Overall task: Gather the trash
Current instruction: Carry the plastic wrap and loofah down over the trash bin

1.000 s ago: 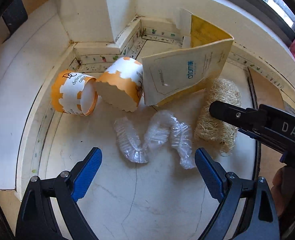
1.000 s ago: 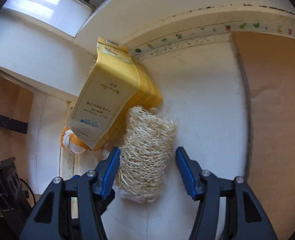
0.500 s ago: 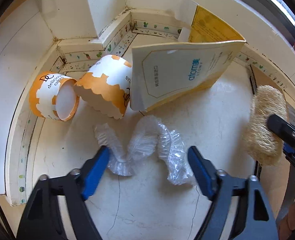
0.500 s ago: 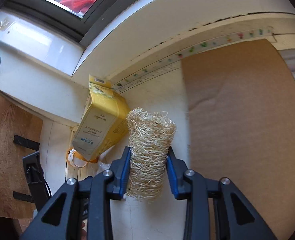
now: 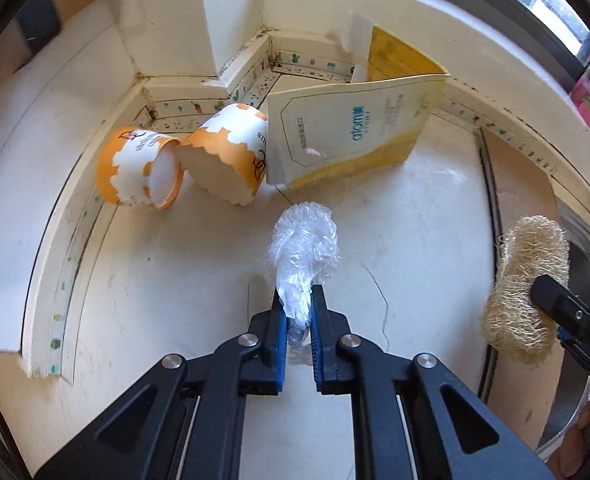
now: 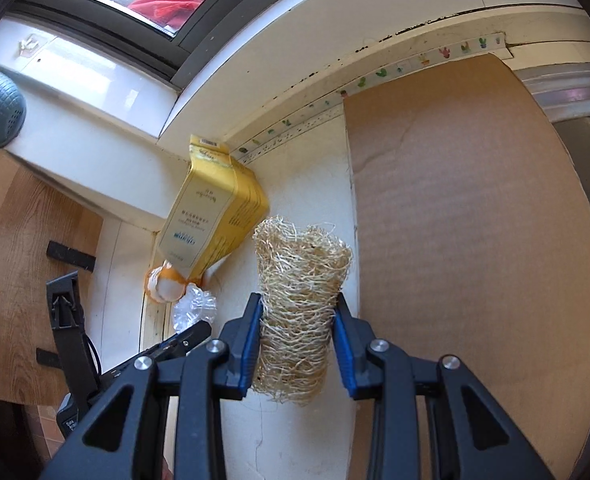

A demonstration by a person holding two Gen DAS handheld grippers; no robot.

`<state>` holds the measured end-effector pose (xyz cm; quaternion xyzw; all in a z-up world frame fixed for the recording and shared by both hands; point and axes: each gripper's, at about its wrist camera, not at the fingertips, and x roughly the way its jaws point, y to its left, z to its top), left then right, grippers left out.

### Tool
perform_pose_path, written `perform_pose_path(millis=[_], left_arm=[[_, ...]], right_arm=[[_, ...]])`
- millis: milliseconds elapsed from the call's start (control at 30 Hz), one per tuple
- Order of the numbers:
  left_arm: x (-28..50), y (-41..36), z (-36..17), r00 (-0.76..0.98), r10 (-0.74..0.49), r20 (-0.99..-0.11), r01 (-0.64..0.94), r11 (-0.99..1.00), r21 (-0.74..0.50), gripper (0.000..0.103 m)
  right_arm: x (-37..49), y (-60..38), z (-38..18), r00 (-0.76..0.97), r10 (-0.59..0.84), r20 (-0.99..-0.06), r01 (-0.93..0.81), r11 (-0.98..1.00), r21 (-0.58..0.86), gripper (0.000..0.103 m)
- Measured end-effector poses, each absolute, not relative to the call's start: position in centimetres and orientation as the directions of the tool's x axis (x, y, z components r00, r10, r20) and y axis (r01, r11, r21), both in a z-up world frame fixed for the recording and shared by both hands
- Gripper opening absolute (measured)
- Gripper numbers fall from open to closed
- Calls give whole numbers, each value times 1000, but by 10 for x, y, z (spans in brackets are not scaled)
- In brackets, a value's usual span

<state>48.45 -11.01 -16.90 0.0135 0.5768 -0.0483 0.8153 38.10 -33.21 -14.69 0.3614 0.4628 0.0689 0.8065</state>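
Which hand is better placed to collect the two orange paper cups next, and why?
Left, probably. The cups lie just beyond the left tongs, though these are shut on the plastic wrap. The right tongs, gripping the loofah, are farther away.

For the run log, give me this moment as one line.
left tool: shut on plastic wrap | right tool: shut on loofah | cups, box: on counter
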Motion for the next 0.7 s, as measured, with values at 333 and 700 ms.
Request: perform_pose_path(millis=[333, 700], left_arm=[[367, -80, -119, 350, -152, -924, 181, 979, -93, 8], [215, -18, -81, 399, -206, -893, 245, 963, -112, 8]], right_arm=[[297, -287, -122, 551, 433, -714, 170, 779, 603, 33], [163, -227, -76, 593, 385, -707, 112, 830, 546, 33]])
